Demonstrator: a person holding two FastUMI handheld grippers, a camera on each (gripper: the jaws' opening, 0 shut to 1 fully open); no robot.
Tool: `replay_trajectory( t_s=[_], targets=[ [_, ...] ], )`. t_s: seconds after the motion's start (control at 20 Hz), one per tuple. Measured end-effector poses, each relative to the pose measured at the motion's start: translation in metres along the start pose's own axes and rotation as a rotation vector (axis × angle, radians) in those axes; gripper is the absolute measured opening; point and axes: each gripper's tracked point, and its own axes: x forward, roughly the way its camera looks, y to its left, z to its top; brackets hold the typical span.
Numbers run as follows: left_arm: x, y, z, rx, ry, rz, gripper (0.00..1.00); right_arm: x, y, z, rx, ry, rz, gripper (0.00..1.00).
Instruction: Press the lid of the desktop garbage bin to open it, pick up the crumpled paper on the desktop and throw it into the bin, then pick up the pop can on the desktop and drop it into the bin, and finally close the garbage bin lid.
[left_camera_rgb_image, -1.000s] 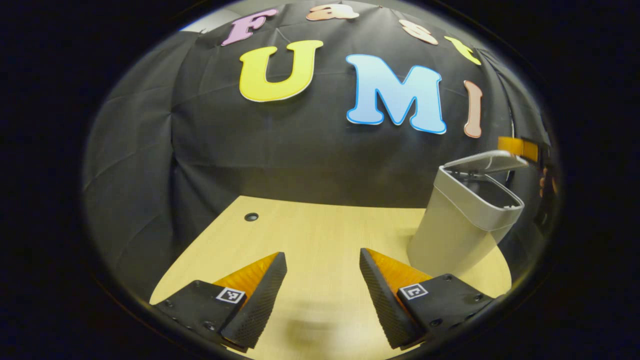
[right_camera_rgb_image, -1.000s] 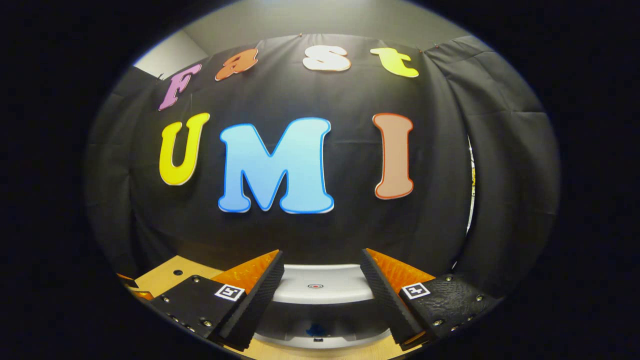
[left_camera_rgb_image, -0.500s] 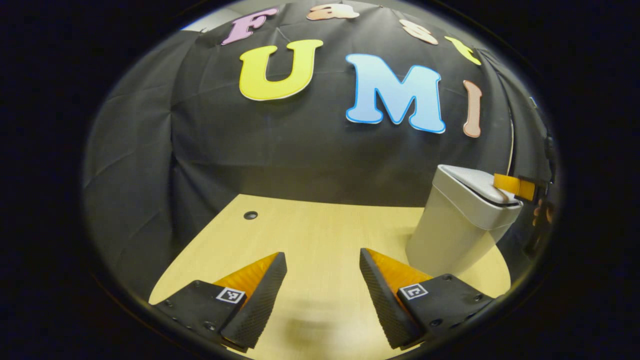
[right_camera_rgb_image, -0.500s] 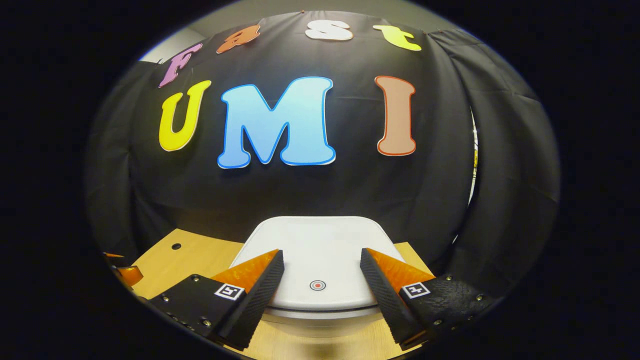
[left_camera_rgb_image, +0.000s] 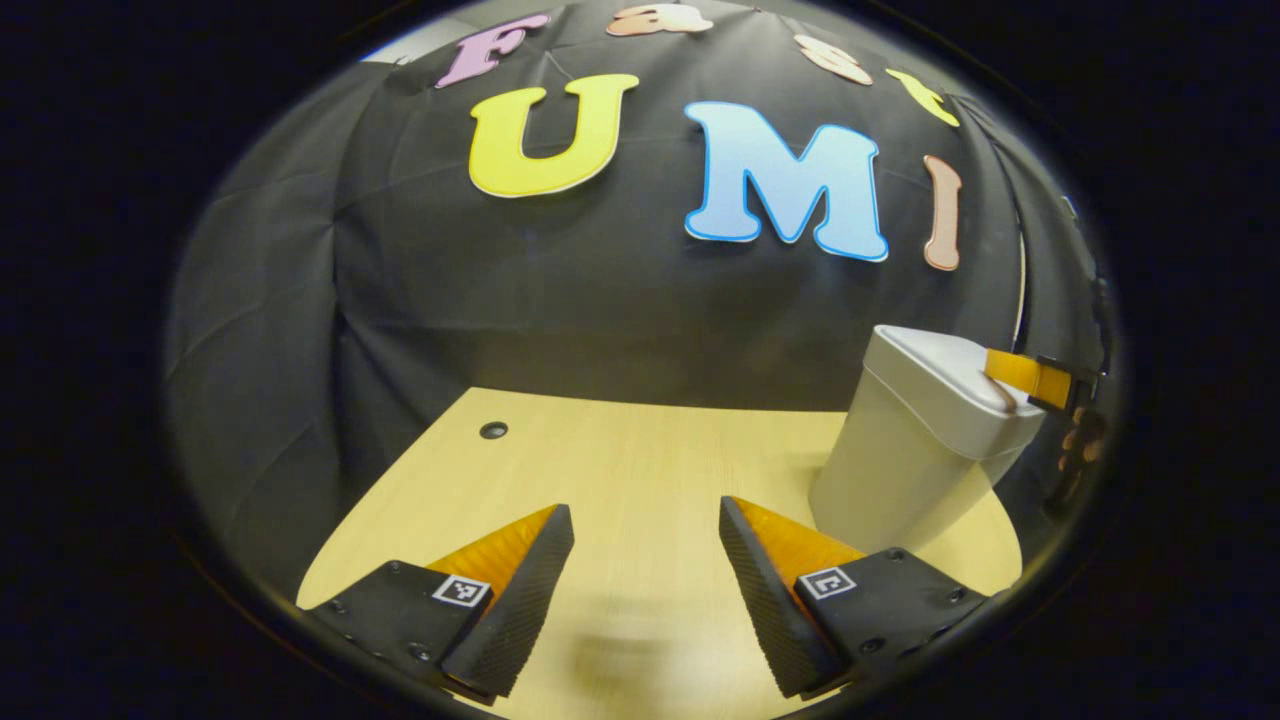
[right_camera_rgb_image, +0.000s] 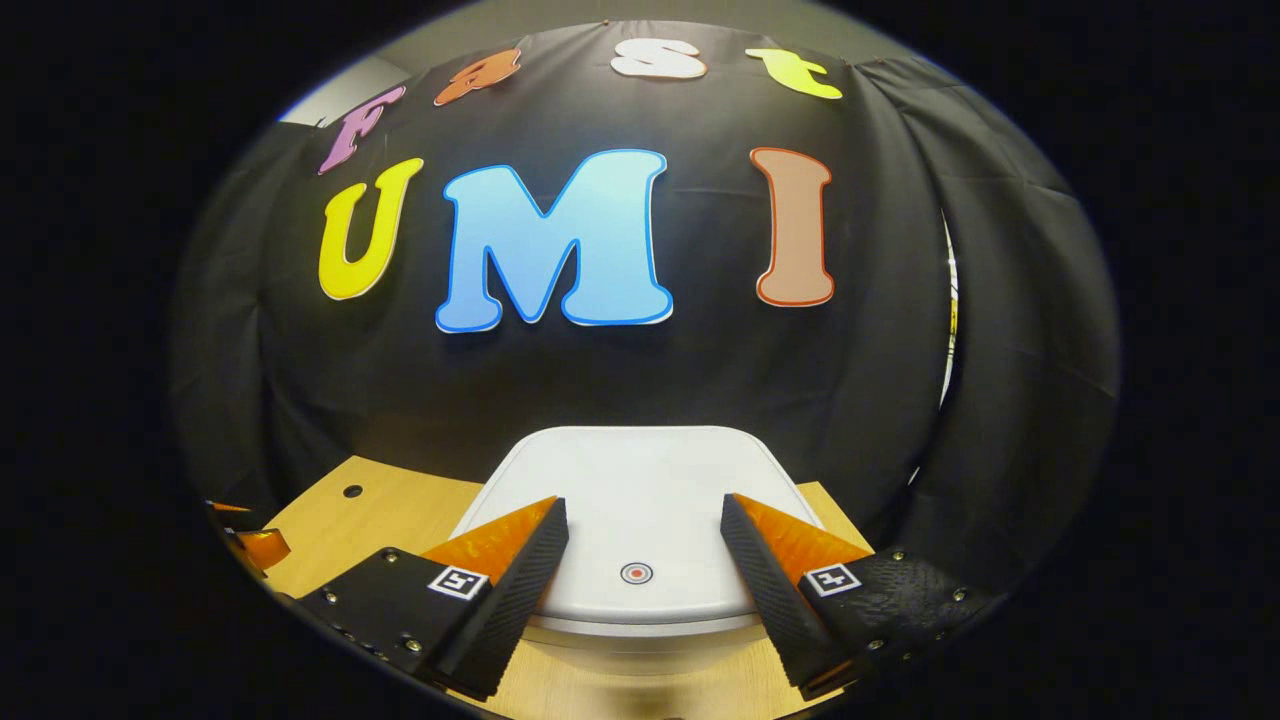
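Here: wooden desktop (left_camera_rgb_image: 640, 470), black cloth wall (left_camera_rgb_image: 600, 300) behind.

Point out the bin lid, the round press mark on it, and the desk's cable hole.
bin lid (right_camera_rgb_image: 640, 480): right gripper view, flat top.
press mark (right_camera_rgb_image: 636, 573): right gripper view, its centre.
cable hole (left_camera_rgb_image: 493, 430): left gripper view, its middle.

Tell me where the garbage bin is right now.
The garbage bin stands lid-down on the wooden table at the right of the left gripper view, near the black cloth wall; in the right gripper view the right gripper sits over its lid.
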Motion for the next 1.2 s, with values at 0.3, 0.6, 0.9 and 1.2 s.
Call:
replay_trajectory(
  t_s=[0.3, 0.6, 0.9, 1.2],
  targets=[
    [0.004, -0.015, 0.000, 0.003, 0.001, -0.034, 0.99, 0.000, 0.000, -0.005, 0.003, -0.020, 0.019, 1.00],
    [-0.002, -0.018, 0.008, 0.021, -0.019, -0.043, 0.96, 0.002, 0.000, 0.000, 0.011, -0.036, 0.012, 0.99],
    [-0.009, -0.013, 0.026, 0.018, -0.062, -0.043, 0.96, -0.005, 0.004, 0.008, 0.016, -0.035, -0.001, 0.98],
    [-0.011, -0.013, 0.055, 0.028, -0.132, -0.060, 0.96, -0.036, 0.028, 0.042, -0.027, -0.126, 0.024, 0.98]
  ],
)
